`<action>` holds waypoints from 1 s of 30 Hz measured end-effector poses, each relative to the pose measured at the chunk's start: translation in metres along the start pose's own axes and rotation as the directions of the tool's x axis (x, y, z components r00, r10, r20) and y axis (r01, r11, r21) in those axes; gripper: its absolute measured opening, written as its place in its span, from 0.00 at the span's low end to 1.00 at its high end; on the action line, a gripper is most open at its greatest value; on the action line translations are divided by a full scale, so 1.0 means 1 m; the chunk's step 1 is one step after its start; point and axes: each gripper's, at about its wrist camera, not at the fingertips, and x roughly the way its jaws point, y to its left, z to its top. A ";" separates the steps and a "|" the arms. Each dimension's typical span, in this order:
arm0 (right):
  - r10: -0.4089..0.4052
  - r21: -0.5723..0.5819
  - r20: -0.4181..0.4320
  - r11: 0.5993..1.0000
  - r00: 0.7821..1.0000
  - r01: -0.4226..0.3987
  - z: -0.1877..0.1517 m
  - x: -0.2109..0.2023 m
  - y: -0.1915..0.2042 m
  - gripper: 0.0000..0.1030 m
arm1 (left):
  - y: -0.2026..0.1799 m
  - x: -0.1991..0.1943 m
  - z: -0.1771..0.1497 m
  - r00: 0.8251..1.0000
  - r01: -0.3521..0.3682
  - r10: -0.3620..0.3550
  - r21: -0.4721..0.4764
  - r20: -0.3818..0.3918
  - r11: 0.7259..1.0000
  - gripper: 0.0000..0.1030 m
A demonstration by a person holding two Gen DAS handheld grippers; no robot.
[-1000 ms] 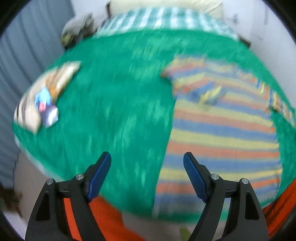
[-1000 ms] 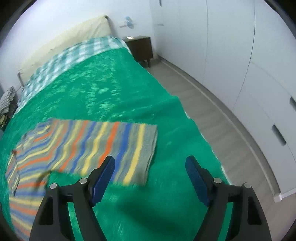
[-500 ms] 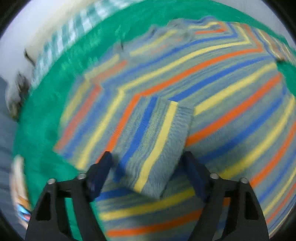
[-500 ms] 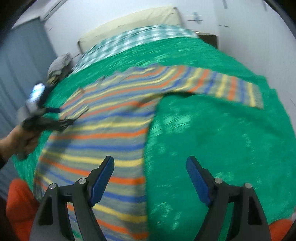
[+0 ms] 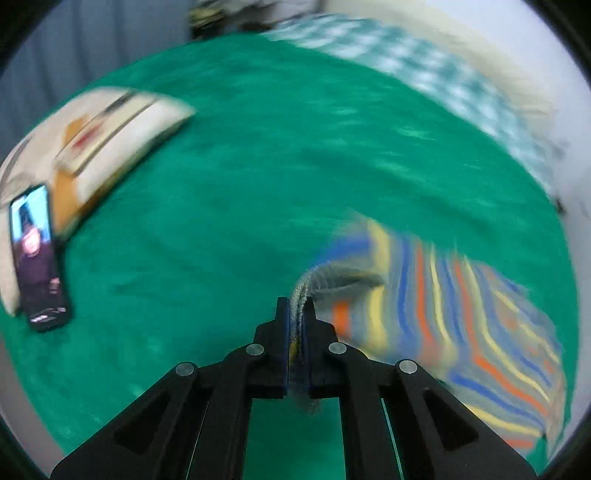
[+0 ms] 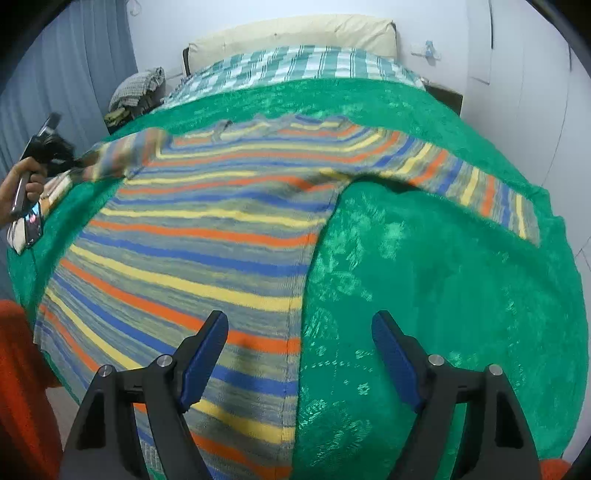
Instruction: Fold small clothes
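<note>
A striped knit sweater (image 6: 207,236) in blue, orange, yellow and grey lies spread on a green bedspread (image 6: 424,280). Its right sleeve (image 6: 480,188) stretches out to the right. My left gripper (image 5: 297,310) is shut on the cuff of the left sleeve (image 5: 424,306), held out over the bedspread; it also shows at the left of the right wrist view (image 6: 51,147). My right gripper (image 6: 299,332) is open and empty, hovering over the sweater's lower right side edge.
A phone (image 5: 37,258) with a lit screen lies on a folded cream cloth (image 5: 110,129) at the bed's left side. A checked sheet (image 6: 295,66) and pillow (image 6: 295,33) lie at the head. Clothes are piled on a stand (image 6: 136,92). Orange cloth (image 6: 18,369) is at the near left.
My left gripper has shut on the left sleeve cuff and pulled it out to the left. My right gripper has stayed open and shifted slightly nearer the sweater's side edge.
</note>
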 end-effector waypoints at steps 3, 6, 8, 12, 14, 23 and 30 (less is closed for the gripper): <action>-0.006 -0.023 -0.054 1.000 0.999 0.004 -0.004 0.017 0.007 0.77 | 0.009 0.029 -0.012 0.997 -0.026 0.025 -0.017 -0.079 1.000 0.04; -0.024 -0.046 -0.074 0.999 0.997 0.021 -0.007 0.026 0.011 0.77 | 0.006 0.043 -0.023 0.994 -0.051 0.052 0.006 -0.094 0.999 0.03; -0.029 -0.053 -0.077 0.998 0.997 0.024 -0.007 0.030 0.010 0.78 | 0.005 0.049 -0.026 0.994 -0.068 0.070 0.023 -0.084 0.997 0.03; -0.034 -0.062 -0.079 0.998 0.996 0.029 -0.011 0.033 0.009 0.81 | 0.017 0.048 -0.022 0.993 -0.073 0.073 0.001 -0.093 0.997 0.12; -0.037 -0.064 -0.079 0.997 0.996 0.031 -0.010 0.033 0.011 0.82 | 0.023 0.043 -0.020 0.989 -0.114 0.115 0.010 -0.089 0.993 0.44; -0.036 -0.042 -0.075 0.999 0.997 0.033 0.025 -0.007 -0.028 0.82 | -0.015 -0.049 -0.038 0.996 -0.063 0.040 0.325 0.076 0.943 0.83; 0.018 -0.036 -0.037 0.999 0.999 -0.019 0.150 0.015 -0.085 0.83 | -0.143 -0.044 -0.030 0.953 0.298 -0.280 0.554 -0.120 0.777 0.94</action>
